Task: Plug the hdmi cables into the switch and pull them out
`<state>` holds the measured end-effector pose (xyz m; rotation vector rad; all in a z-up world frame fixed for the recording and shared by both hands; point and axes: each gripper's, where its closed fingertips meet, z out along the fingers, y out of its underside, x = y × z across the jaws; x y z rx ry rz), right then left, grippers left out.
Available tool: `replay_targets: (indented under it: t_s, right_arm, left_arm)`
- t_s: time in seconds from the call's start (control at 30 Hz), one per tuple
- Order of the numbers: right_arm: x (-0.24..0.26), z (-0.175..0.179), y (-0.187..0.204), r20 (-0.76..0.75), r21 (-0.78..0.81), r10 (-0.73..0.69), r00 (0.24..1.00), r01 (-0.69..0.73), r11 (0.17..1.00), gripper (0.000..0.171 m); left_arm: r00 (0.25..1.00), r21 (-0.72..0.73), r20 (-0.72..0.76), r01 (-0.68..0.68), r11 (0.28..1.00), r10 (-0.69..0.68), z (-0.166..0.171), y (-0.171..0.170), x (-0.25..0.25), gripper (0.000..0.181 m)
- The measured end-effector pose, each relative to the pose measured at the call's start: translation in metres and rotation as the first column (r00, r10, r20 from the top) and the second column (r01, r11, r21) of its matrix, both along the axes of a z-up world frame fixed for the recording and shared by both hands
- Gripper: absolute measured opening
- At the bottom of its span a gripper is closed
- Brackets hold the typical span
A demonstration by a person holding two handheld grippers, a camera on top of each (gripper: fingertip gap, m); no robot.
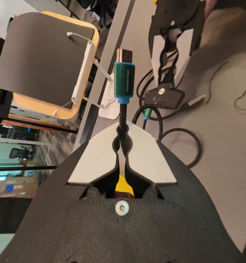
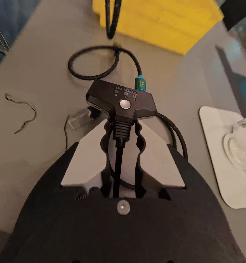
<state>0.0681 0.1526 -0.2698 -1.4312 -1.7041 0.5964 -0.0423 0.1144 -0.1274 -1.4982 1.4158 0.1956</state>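
Observation:
In the left wrist view my left gripper (image 1: 123, 128) is shut on a black braided HDMI cable just behind its green plug (image 1: 124, 79). The plug has blue collars, points away with its metal end free, and is held above the grey table, left of the switch (image 1: 164, 98). My right gripper (image 2: 123, 124) is shut on the ribbed cable neck of the black switch (image 2: 121, 99), and also shows in the left wrist view (image 1: 167, 84). A second green plug (image 2: 140, 84) sits in the switch's far right port, and its cable (image 2: 91, 64) loops on the table.
A yellow sheet (image 2: 155, 21) lies beyond the switch. A white coaster (image 2: 213, 149) with a glass mug (image 2: 236, 146) is at the right. A clear plastic piece (image 2: 79, 118) and thin dark threads (image 2: 24, 112) lie at the left. A yellow-edged dark panel on a white stand (image 1: 48, 64) stands far left. About 20 cm separates my left fingertips from my right. The right tips stand about 5 cm off the clear plastic piece (image 2: 79, 118).

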Motion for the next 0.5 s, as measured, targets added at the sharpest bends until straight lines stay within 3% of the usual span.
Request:
replay_targets:
  t_s: [0.07, 0.23, 0.3, 0.37, 0.43, 0.5]
  right_arm:
    - [0.002, -0.011, 0.002, 0.074, 0.011, -0.025, 0.997, 0.025, 1.0, 0.038]
    - [0.01, 0.014, 0.014, 0.056, 0.087, -0.131, 0.99, 0.126, 0.988, 0.054]
    - [-0.004, 0.047, -0.004, -0.099, 0.028, -0.081, 0.992, 0.084, 0.996, 0.047]
    - [-0.02, 0.097, -0.019, -0.342, -0.083, -0.071, 0.937, 0.046, 0.996, 0.033]
    - [-0.034, 0.135, -0.037, -0.512, -0.241, -0.066, 0.856, -0.069, 0.968, 0.038]
    - [-0.047, 0.147, -0.038, -0.544, -0.339, -0.12, 0.83, -0.086, 0.937, 0.043]
  left_arm:
    - [0.998, 0.042, -0.052, -0.026, 0.999, 0.028, -0.01, 0.008, -0.002, 0.0]
    - [0.994, 0.093, -0.07, -0.081, 0.992, 0.088, -0.021, 0.021, -0.004, 0.0]
    - [0.989, 0.168, -0.075, -0.116, 0.979, 0.13, -0.016, 0.029, -0.007, 0.0]
    - [0.978, 0.287, -0.108, -0.14, 0.948, 0.178, -0.009, 0.036, -0.009, 0.0]
    - [0.966, 0.403, -0.143, -0.143, 0.904, 0.216, -0.002, 0.041, -0.008, 0.0]
    - [0.957, 0.474, -0.175, -0.125, 0.871, 0.233, 0.0, 0.043, -0.004, 0.0]
